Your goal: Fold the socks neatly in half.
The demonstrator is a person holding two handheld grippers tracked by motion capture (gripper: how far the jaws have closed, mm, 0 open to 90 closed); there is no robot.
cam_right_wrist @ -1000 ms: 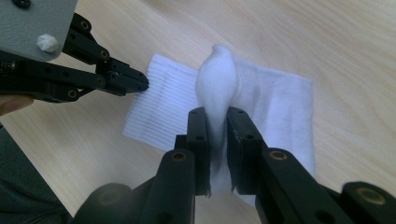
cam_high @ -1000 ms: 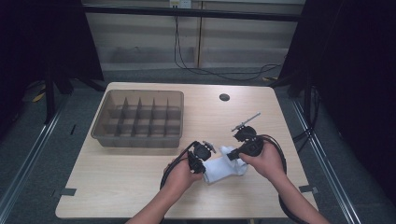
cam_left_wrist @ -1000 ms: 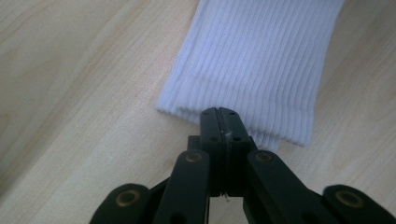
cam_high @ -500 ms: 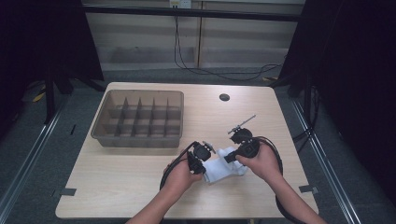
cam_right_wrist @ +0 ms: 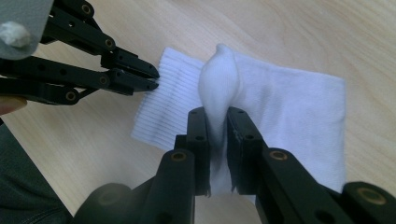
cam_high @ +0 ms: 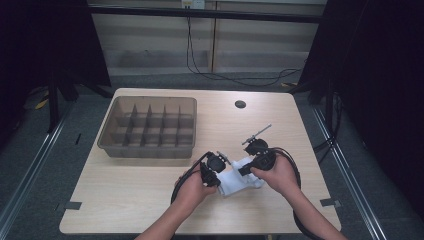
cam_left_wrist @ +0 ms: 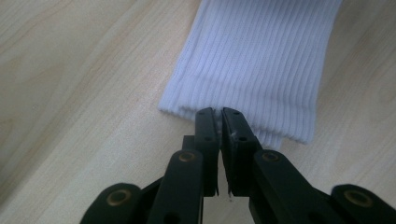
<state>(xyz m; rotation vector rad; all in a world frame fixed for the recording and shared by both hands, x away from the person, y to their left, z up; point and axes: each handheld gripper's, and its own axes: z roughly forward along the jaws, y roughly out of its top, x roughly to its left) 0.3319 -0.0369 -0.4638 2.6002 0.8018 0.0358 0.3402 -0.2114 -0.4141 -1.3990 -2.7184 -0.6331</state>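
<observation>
A white ribbed sock (cam_high: 240, 179) lies flat on the wooden table, between the two hands near the front edge. My left gripper (cam_high: 223, 174) comes at it from the left. Its jaws are shut on the edge of the ribbed cuff (cam_left_wrist: 257, 60), with fabric pinched between the tips of the left gripper (cam_left_wrist: 219, 114). My right gripper (cam_high: 244, 170) comes from the right and is shut on a raised fold of the sock (cam_right_wrist: 219, 77). The fold bulges up between the tips of the right gripper (cam_right_wrist: 217, 114). In the right gripper view the left gripper (cam_right_wrist: 155, 78) bites the cuff.
A brown divided tray (cam_high: 107, 145) stands at the back left of the table, its compartments looking empty. A round cable hole (cam_high: 240, 104) sits at the back centre. Cables loop from both grippers beside the hands. The table's front edge is close behind the forearms.
</observation>
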